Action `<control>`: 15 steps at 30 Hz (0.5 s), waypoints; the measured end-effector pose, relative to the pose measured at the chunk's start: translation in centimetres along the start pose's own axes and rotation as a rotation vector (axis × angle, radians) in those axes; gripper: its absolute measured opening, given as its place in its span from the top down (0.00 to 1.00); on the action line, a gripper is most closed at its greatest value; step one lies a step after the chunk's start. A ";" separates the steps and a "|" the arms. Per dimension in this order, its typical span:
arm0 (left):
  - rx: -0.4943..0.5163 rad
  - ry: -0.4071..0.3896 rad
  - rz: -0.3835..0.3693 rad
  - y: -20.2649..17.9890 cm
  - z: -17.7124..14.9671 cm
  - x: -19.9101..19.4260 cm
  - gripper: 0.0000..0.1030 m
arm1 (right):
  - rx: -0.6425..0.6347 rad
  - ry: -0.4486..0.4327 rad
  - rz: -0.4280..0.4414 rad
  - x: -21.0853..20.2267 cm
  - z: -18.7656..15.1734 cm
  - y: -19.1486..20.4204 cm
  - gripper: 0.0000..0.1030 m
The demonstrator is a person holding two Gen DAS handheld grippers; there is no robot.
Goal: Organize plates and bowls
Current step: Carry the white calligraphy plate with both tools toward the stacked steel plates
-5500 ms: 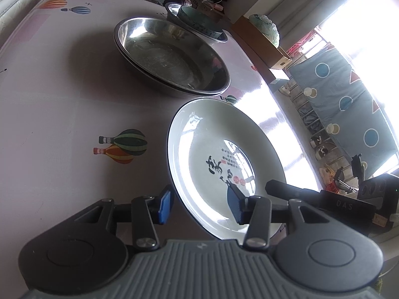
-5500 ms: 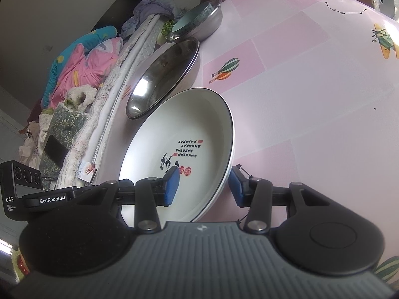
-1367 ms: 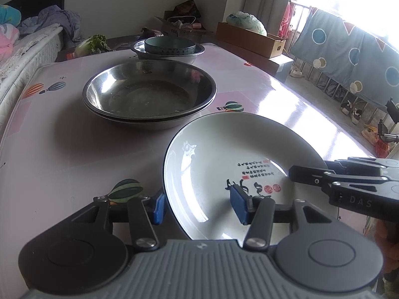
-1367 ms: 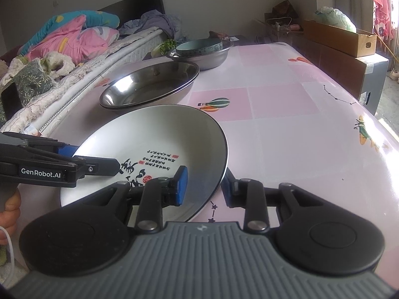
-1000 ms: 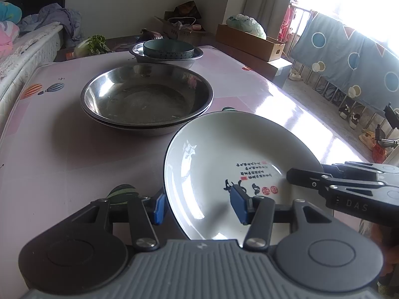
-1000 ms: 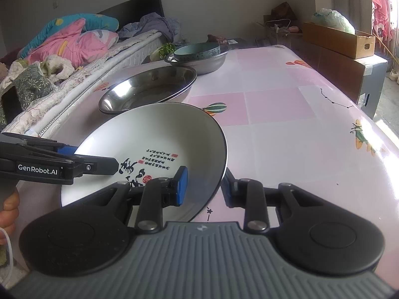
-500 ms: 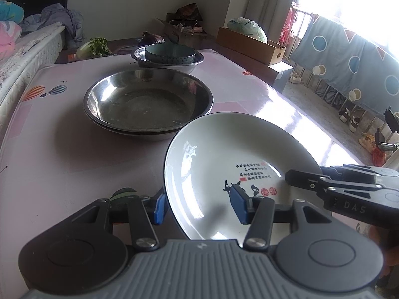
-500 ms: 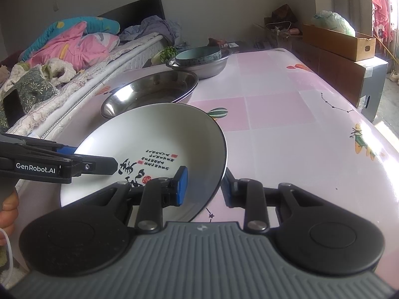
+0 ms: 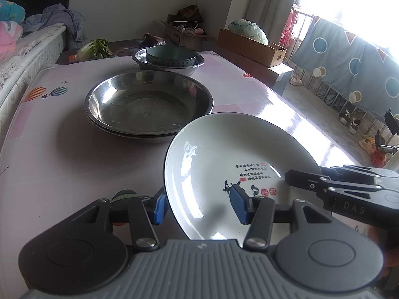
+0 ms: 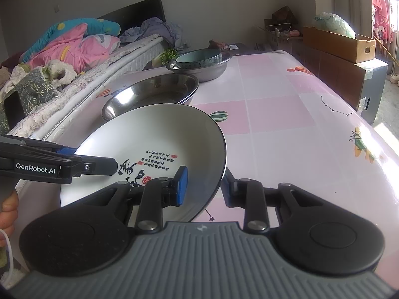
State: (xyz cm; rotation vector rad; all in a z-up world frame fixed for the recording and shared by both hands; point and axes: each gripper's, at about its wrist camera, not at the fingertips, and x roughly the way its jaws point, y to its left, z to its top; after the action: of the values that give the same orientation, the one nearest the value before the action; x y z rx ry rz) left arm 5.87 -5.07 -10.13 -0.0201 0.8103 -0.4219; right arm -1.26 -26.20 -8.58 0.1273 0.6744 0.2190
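A white plate [image 9: 224, 164] with black calligraphy and red seals is held tilted above the pink table [image 9: 49, 154], gripped from both sides. The left tongs [image 9: 198, 208] straddle its near left rim, one blue pad under the edge and the other on the inner face, spread wide, so I cannot tell whether they pinch it. The right tongs [image 10: 203, 186] are pinching the plate's right rim, pads on either face. Beyond the plate sit stacked steel basins [image 9: 149, 104], just beside its far edge in the left wrist view. Farther back, a teal bowl [image 9: 170, 56] rests inside another steel bowl [image 9: 197, 66]. A bed [image 10: 74, 57] piled with blankets runs along the table's left side.
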 end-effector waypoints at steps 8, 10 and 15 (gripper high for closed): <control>-0.002 -0.002 0.001 0.0 0.0 -0.1 0.49 | 0.000 0.000 0.000 0.0 0.0 0.0 0.73; -0.002 -0.004 0.002 0.0 0.1 -0.1 0.49 | -0.001 -0.001 0.001 0.0 0.0 0.0 0.73; -0.004 -0.007 0.004 -0.1 0.1 -0.3 0.49 | -0.004 -0.003 0.002 -0.2 0.2 0.1 0.73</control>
State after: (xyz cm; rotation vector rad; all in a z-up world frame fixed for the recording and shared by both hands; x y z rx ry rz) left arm 5.70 -5.08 -9.84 -0.0239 0.8040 -0.4159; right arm -1.30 -26.16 -8.34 0.1246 0.6705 0.2215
